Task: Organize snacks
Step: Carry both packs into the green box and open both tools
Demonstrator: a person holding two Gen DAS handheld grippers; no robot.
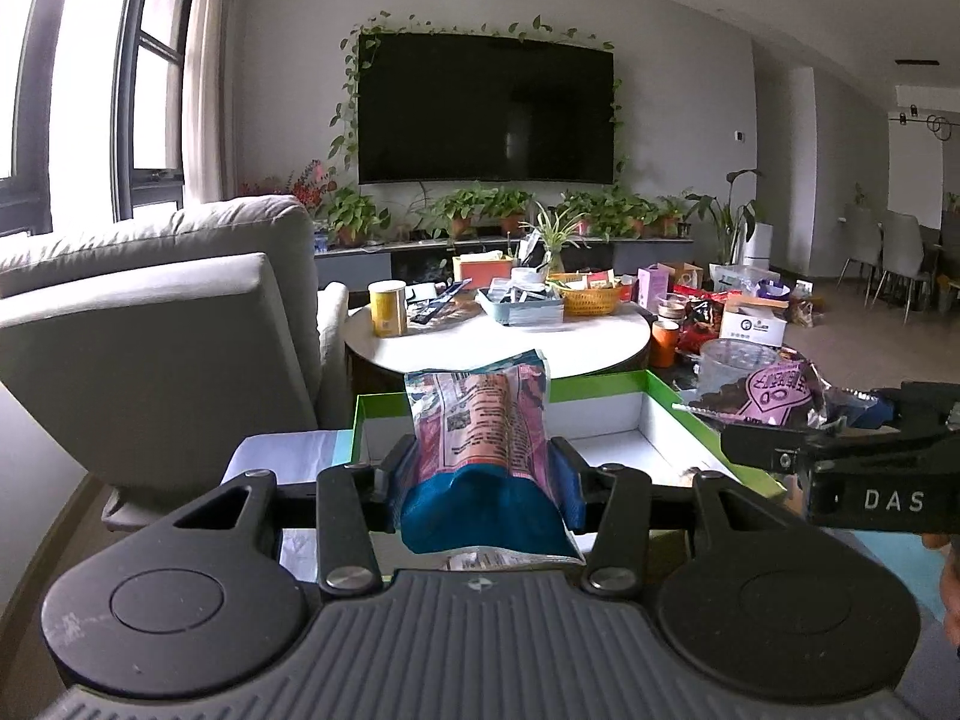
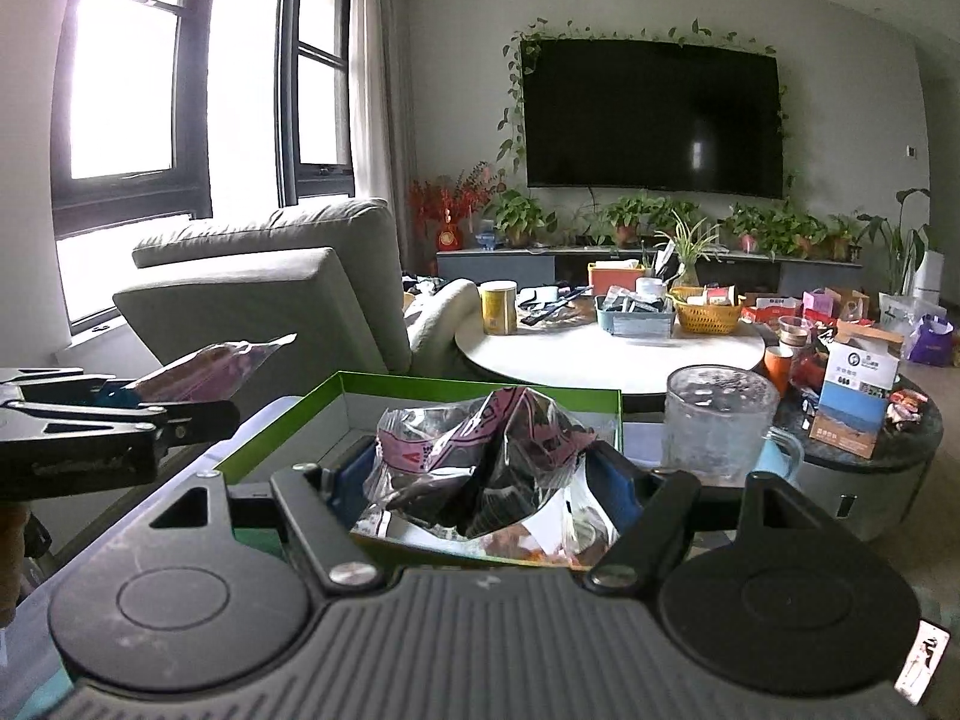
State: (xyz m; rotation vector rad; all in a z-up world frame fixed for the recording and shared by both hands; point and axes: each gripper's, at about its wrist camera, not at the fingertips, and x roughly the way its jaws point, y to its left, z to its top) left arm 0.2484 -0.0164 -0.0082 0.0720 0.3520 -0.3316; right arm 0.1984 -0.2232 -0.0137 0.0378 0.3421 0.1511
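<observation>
My left gripper (image 1: 483, 483) is shut on a pink and blue snack packet (image 1: 480, 426), whose top end sticks up over a green-rimmed open box (image 1: 600, 387). My right gripper (image 2: 480, 489) is shut on a crinkled clear bag with pink print and dark contents (image 2: 480, 450), held above the same green-rimmed box (image 2: 480, 384). In the left wrist view the right gripper (image 1: 840, 450) comes in from the right with its clear bag (image 1: 774, 393). In the right wrist view the left gripper (image 2: 120, 414) shows at the left with its pink packet (image 2: 204, 363).
A round white table (image 1: 510, 342) beyond the box carries a yellow can (image 1: 388, 308), a blue tray (image 1: 522, 303) and an orange basket (image 1: 591, 294). A grey sofa (image 1: 168, 324) stands at the left. A clear glass mug (image 2: 717, 420) and a carton (image 2: 858, 399) sit at the right.
</observation>
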